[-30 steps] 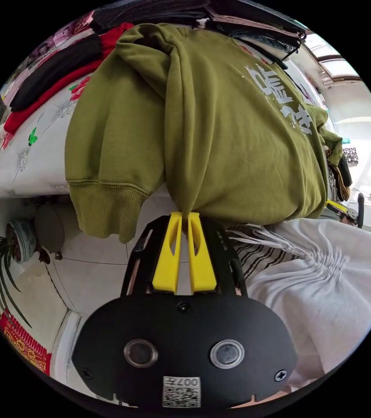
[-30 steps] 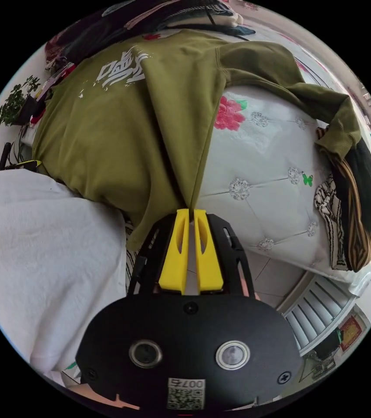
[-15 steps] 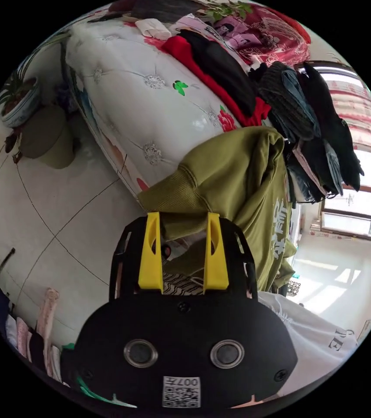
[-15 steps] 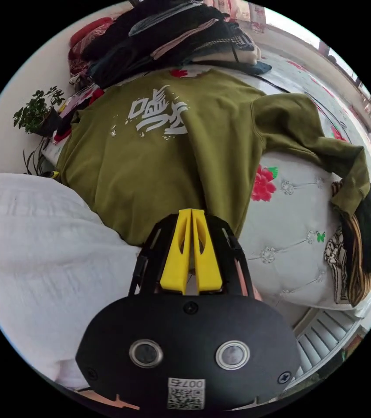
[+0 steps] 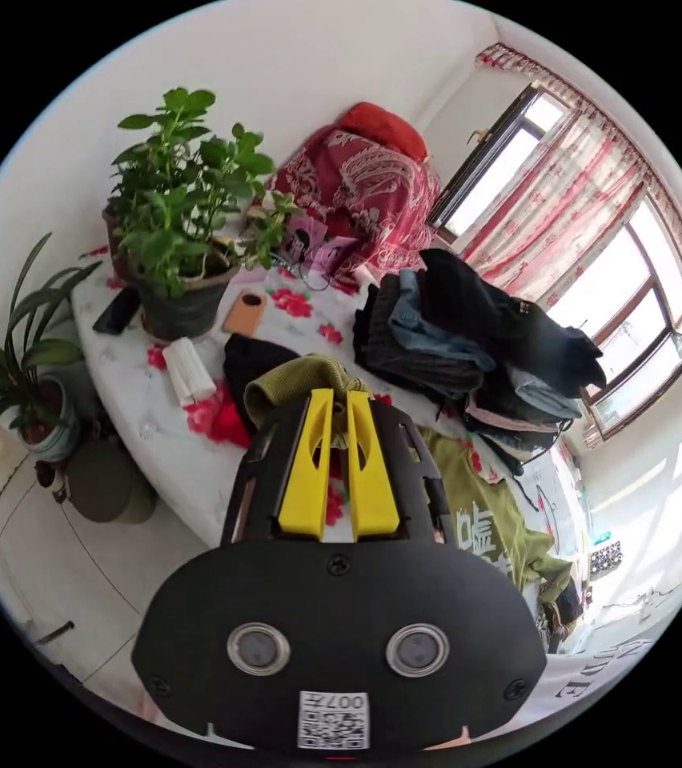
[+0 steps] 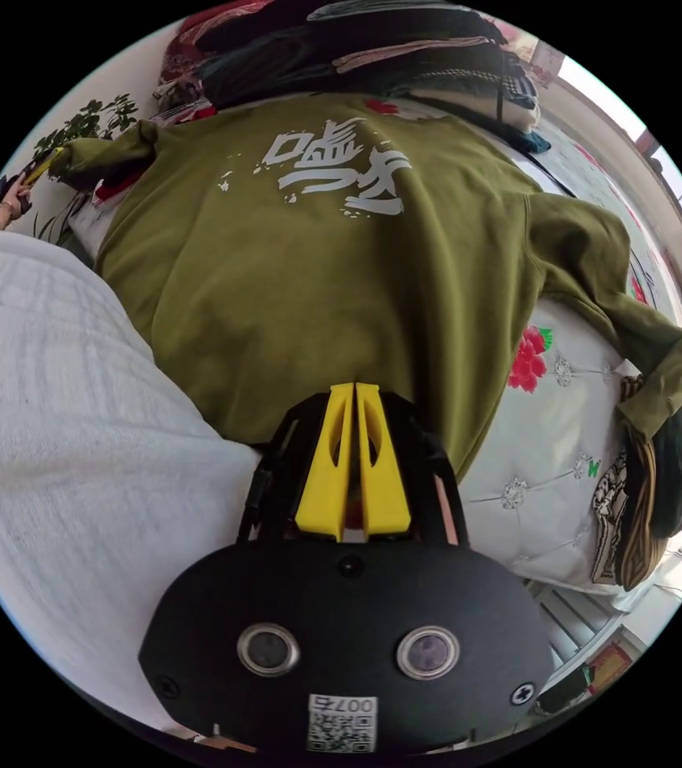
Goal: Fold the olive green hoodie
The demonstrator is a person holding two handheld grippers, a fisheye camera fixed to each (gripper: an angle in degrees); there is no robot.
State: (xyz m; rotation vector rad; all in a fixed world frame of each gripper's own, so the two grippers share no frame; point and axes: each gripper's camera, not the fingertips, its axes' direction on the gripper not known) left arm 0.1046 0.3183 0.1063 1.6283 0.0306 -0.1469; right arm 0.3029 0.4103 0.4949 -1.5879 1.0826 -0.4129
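The olive green hoodie (image 6: 317, 272) lies spread on the white bed (image 6: 549, 448), its white print facing up. My right gripper (image 6: 355, 390) is shut on its near hem. One sleeve (image 6: 605, 272) trails to the right over the bed. The other sleeve (image 6: 109, 152) stretches to the far left, where a hand holds my left gripper (image 6: 37, 166). In the left gripper view, my left gripper (image 5: 339, 396) is shut on that sleeve's ribbed cuff (image 5: 293, 384), with the hoodie's printed body (image 5: 489, 532) lower right.
A pile of dark clothes (image 5: 469, 336) sits at the back of the bed. Potted plants (image 5: 181, 216), a phone (image 5: 245, 312) and a red cloth (image 5: 357, 184) stand beyond. The person's white garment (image 6: 53, 416) is beside the hem. Striped clothes (image 6: 637, 496) hang off the bed's right edge.
My left gripper let go of the hem, opened, then shut on the sleeve cuff and drew it out sideways. The right gripper stayed shut on the hem; the hoodie lies flatter.
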